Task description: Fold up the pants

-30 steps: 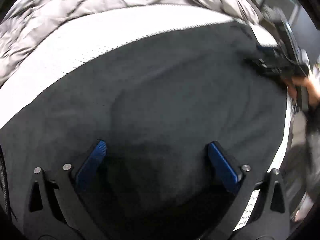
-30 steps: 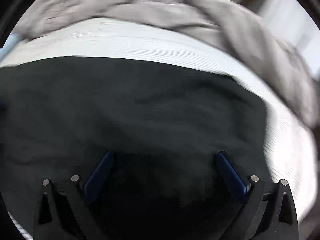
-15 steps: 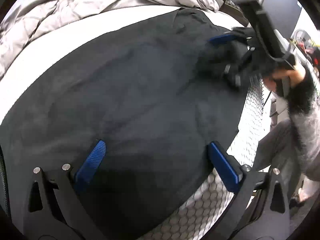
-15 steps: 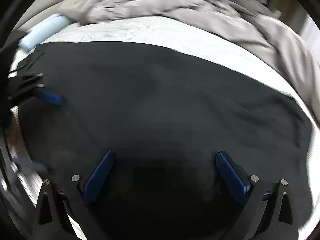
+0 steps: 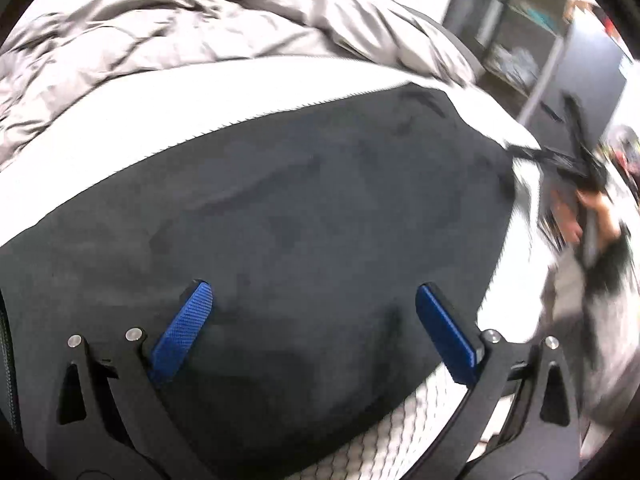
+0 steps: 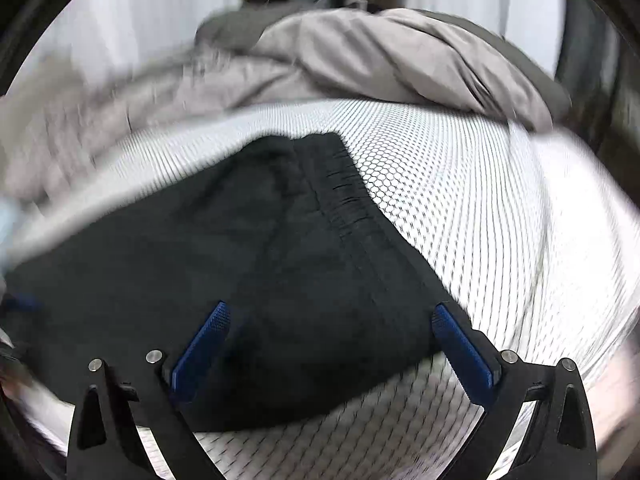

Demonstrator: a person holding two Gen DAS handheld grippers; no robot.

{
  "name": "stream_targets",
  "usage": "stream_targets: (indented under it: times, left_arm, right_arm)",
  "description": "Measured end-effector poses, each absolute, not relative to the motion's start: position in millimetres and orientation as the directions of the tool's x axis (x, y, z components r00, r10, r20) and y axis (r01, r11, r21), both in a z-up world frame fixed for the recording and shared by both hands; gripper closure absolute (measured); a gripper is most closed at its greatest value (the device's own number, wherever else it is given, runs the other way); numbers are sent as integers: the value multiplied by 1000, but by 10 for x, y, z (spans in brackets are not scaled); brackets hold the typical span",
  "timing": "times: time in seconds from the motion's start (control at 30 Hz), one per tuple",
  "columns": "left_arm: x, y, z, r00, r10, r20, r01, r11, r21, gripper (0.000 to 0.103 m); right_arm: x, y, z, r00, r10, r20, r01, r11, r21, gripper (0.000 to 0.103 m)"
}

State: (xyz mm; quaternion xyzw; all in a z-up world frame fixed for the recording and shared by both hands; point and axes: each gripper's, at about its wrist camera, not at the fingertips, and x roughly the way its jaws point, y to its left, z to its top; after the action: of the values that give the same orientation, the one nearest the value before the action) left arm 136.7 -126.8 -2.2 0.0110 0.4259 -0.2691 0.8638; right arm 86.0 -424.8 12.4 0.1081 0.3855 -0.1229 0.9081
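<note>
Black pants (image 5: 288,208) lie spread flat on a white honeycomb-patterned mattress (image 5: 168,112). My left gripper (image 5: 314,312) is open and empty, hovering over the pants near their front edge. My right gripper (image 6: 330,332) is open and empty above the waistband end of the pants (image 6: 280,248); the elastic waistband (image 6: 344,200) runs away from it. The right gripper also shows blurred at the right edge of the left wrist view (image 5: 576,172), held by a hand beside the pants.
A crumpled grey duvet (image 5: 168,36) lies along the far side of the mattress, and also shows in the right wrist view (image 6: 380,64). Shelving (image 5: 532,28) stands beyond the bed at the right. The mattress edge (image 5: 436,412) is just below my left gripper.
The right gripper has let go of the bunched fabric and pulled back toward the waistband end. The pants now lie flat. The left gripper has tilted up slightly; both stay open.
</note>
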Motion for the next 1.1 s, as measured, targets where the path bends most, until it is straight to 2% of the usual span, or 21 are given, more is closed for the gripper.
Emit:
stream_targets:
  times: [0.07,0.17,0.23,0.3,0.33,0.37,0.43,0.47,0.5,0.53,0.57,0.67,0.8,0.83,0.87,0.93,1.0,1.1]
  left_arm:
    - [1397,-1303,-95,471,-448,-760,473,855,-211,2]
    - [1465,-1455,-286,427,-378,-821,486,862,-144,1]
    - [1466,-1487,-289,440,-382,-813,485,863,-143,1]
    - [1470,-1462,-270,437,-394,-808,480,862,-161,1]
    - [1484,-1469,-276,438,-396,-807,471,866,-169,1]
    - [1497,-1473,-276,439,-390,-809,462,871,-169,1]
    - [1498,-1407,-234,453,-382,-806,439,882,-171,2]
    - [1498,-1346,-196,461,-386,-799,426,886,-182,2]
    - [1510,-1277,-154,470,-391,-791,413,890,-194,2]
    - [1522,-1226,-119,484,-391,-783,397,895,-202,2]
    - [1528,-1159,-89,498,-388,-776,380,902,-207,2]
    - [1600,-920,-28,522,-376,-766,316,919,-236,2]
    - [1691,-612,42,561,-364,-743,243,931,-273,2]
    - [1703,-535,50,571,-355,-740,223,935,-277,2]
    - [1721,-450,55,581,-348,-736,198,937,-287,2]
    - [1740,-288,54,590,-349,-729,154,934,-322,2]
    - [1769,-183,44,583,-368,-724,134,923,-361,2]
    - [1776,-193,63,576,-412,-706,162,904,-395,6]
  right_arm:
    - [738,-4441,80,671,-67,-739,344,911,230,1]
    - [621,-4730,-85,684,60,-727,388,814,432,1]
    - [619,-4927,-236,736,153,-660,365,731,576,1]
    - [656,-5026,-249,778,177,-603,346,681,646,4]
    - [693,-5053,-221,795,179,-580,333,670,663,14]
    - [734,-5041,-183,796,167,-582,329,687,648,34]
    - [826,-4930,-92,773,114,-625,354,740,572,50]
    - [851,-4859,-21,765,81,-639,361,769,528,63]
    - [852,-4799,66,768,48,-638,361,791,494,70]
    - [852,-4747,142,785,48,-618,338,802,492,83]
    - [862,-4676,234,804,62,-592,307,809,502,84]
    - [876,-4247,546,849,141,-510,139,870,472,85]
    - [996,-3307,754,804,366,-468,-147,886,440,85]
    - [1085,-2965,705,749,454,-483,-237,864,445,80]
    - [1144,-2699,634,691,507,-515,-298,849,436,52]
    - [1214,-2148,430,556,535,-636,-418,842,342,32]
    - [1158,-1814,222,499,464,-732,-485,850,207,32]
    - [1058,-1996,322,515,487,-705,-476,847,237,32]
